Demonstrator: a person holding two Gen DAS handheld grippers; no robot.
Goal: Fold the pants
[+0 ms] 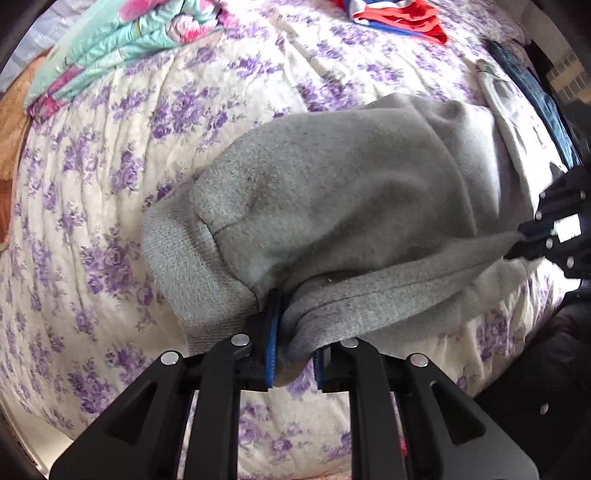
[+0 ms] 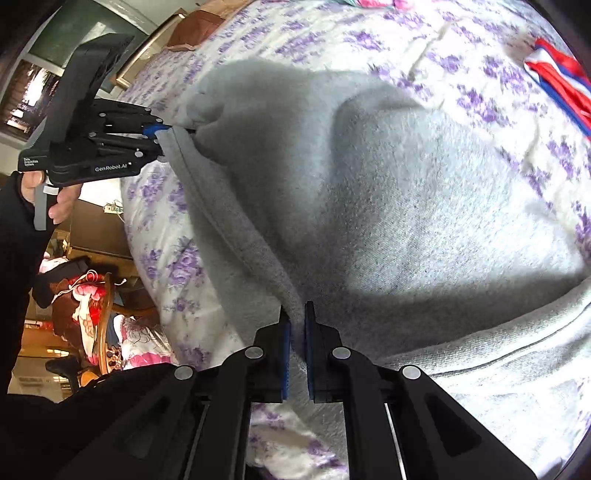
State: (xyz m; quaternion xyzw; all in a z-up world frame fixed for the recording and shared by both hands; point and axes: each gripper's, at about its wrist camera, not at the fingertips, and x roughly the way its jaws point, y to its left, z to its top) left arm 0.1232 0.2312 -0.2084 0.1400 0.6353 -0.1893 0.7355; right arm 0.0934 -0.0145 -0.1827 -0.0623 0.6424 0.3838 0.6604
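Note:
Grey sweatpants (image 1: pixel 332 192) lie on a bed with a purple-flowered white cover (image 1: pixel 92 229). My left gripper (image 1: pixel 291 332) is shut on the near edge of the pants by the ribbed band. My right gripper (image 2: pixel 297 332) is shut on the same edge further along. The edge is stretched between the two. The right gripper also shows at the right of the left wrist view (image 1: pixel 532 236). The left gripper shows at the upper left of the right wrist view (image 2: pixel 162 136). The pants fill the right wrist view (image 2: pixel 388 192).
A folded teal and pink floral blanket (image 1: pixel 110 40) lies at the far left of the bed. A red, white and blue garment (image 1: pixel 399 14) lies at the far end. Blue jeans (image 1: pixel 532 88) lie at the right edge. A wooden chair with clothes (image 2: pixel 92 317) stands beside the bed.

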